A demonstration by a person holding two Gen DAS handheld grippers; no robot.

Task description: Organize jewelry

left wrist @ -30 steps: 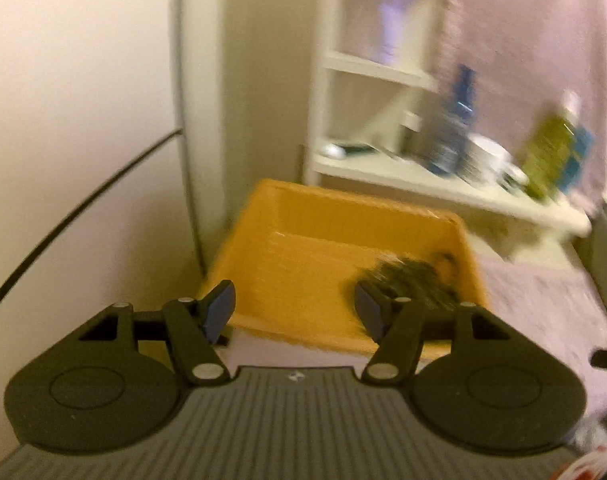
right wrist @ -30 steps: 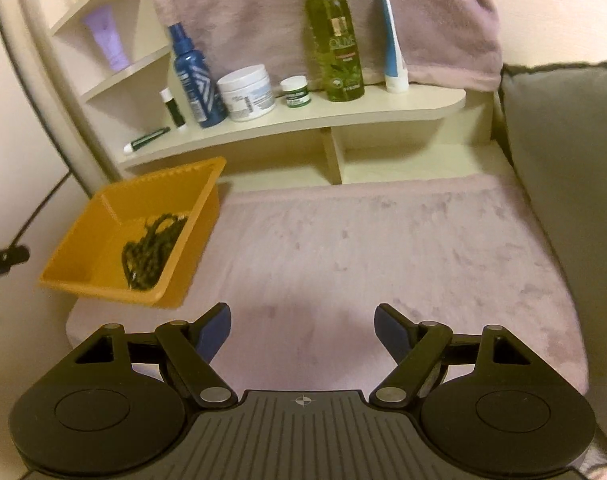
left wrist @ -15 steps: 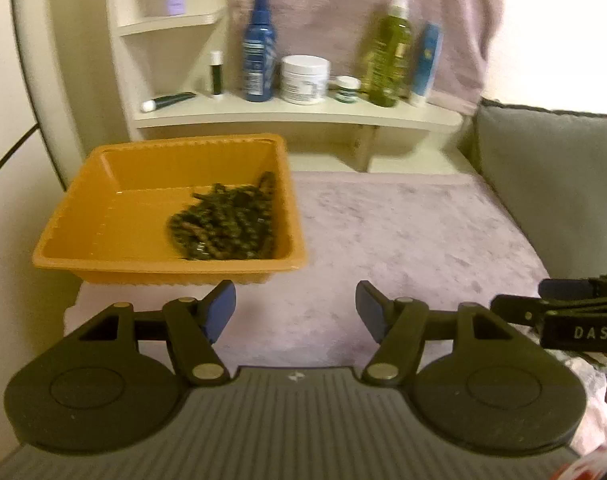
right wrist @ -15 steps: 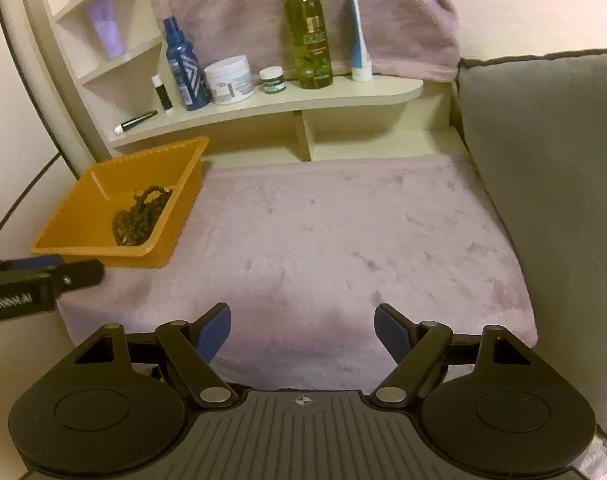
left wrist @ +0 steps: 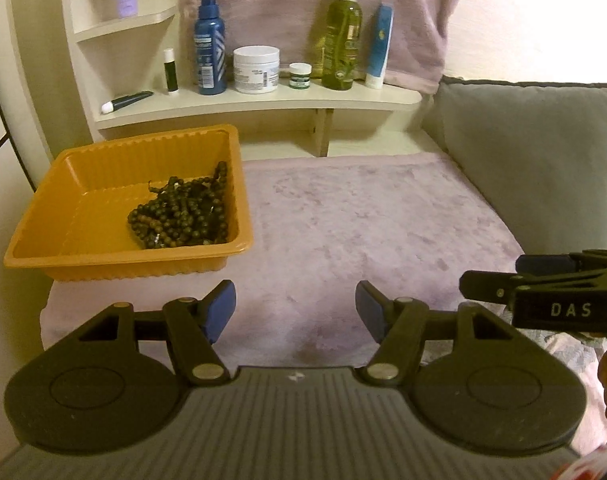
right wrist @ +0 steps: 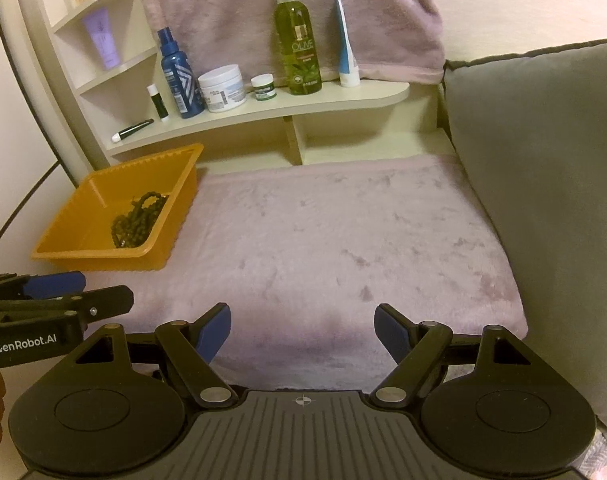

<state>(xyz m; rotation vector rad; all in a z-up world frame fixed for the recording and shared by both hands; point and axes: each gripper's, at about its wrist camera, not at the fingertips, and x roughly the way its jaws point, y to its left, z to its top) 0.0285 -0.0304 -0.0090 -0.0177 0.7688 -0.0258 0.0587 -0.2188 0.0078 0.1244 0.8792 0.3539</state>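
A mauve plush cover spreads ahead of both grippers, bounded by a shelf beyond and a grey cushion rightward. The left gripper and right gripper hover with jaws apart, holding nothing. The beads lie heaped in the orange tray, ahead-left of both.

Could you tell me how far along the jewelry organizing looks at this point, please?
Done, it seems: the dark bead strands lie heaped in the orange tray. In hand: nothing; the left tool and right tool are both open and empty above the pink blanket. Left: no loose jewelry shows anywhere, so perhaps little.
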